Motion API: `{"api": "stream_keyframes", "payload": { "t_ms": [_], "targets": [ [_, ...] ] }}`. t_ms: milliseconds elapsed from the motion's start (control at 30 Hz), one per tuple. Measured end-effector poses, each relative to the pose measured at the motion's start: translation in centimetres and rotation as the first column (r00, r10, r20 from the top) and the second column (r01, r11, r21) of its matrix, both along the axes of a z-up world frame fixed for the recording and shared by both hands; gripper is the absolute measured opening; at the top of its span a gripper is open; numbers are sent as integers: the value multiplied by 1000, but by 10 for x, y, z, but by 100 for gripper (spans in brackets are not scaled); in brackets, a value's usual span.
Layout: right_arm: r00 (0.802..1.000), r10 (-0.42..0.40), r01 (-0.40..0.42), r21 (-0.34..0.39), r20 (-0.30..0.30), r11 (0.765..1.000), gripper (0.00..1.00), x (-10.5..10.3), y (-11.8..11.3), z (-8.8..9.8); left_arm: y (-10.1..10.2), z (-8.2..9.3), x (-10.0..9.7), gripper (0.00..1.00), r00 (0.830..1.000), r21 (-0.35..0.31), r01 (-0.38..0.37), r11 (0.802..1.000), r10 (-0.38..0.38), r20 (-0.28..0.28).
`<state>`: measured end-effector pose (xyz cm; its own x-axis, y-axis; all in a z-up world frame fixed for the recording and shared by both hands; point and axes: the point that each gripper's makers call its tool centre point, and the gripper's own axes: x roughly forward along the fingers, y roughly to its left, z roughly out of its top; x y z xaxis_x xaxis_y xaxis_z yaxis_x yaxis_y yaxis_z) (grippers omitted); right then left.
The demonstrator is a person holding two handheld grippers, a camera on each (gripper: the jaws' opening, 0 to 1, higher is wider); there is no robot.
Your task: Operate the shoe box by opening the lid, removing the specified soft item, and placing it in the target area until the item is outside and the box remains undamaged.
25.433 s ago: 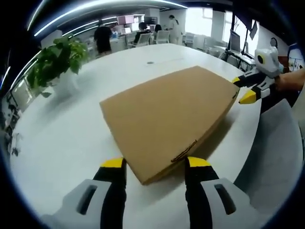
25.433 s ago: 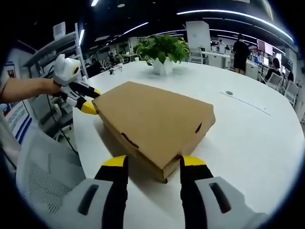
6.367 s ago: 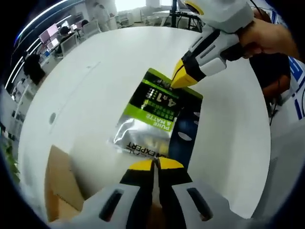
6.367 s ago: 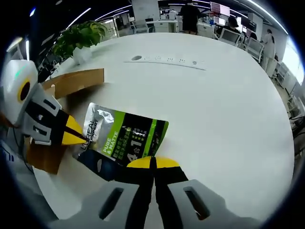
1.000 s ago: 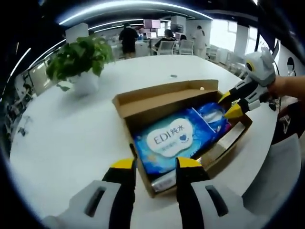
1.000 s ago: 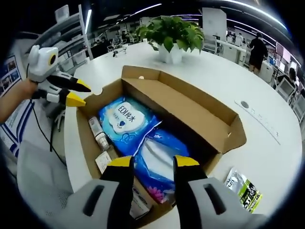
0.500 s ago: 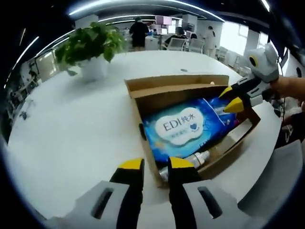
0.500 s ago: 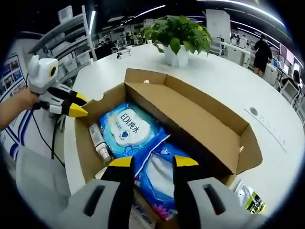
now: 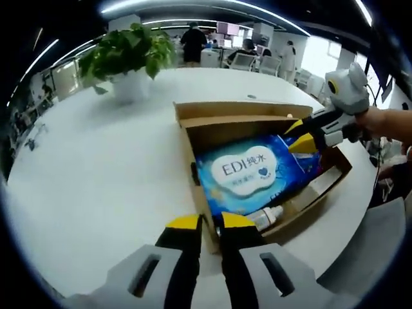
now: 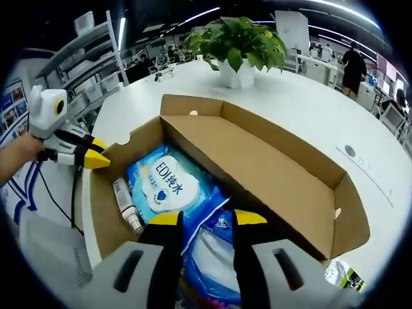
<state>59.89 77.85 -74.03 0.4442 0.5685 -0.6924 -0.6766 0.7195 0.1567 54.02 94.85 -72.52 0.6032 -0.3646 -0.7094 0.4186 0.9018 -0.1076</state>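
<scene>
Blue wipes pack [image 9: 248, 172] looks soft, slippery; pinch its edge. Left gripper [image 9: 204, 223] narrow, right gripper [image 10: 202, 218] part-open, both empty.

Right claw [image 10: 206, 219] hangs over the open shoe box [image 10: 270, 174], jaws slightly parted above a blue wipes pack [image 10: 168, 185]. A small bottle [image 10: 127, 205] lies beside the pack. Left claw [image 10: 96, 154] sits at the box's far corner; a potted plant [image 10: 237, 48] stands beyond on the tabletop [image 10: 309, 109].

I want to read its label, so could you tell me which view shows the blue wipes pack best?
The left gripper view: the wipes pack lies nearly unobstructed, label facing the camera. In the right gripper view it is smaller and angled.
</scene>
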Motion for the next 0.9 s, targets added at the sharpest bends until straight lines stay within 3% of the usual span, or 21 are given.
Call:
{"api": "stream_keyframes", "payload": {
  "t_ms": [367,600,900],
  "targets": [
    [999,-17,18,31,-48,999,24,3,10,-11,0,0,1,7,1000,2,0,1000,0,0],
    [993,-68,74,59,-100,996,15,7,11,-18,0,0,1,7,1000,-1,-1,1000,1,-5],
    [990,-85,94,79,-113,992,4,7,15,-13,0,-1,1,7,1000,11,4,1000,-4,-8]
  ]
}}
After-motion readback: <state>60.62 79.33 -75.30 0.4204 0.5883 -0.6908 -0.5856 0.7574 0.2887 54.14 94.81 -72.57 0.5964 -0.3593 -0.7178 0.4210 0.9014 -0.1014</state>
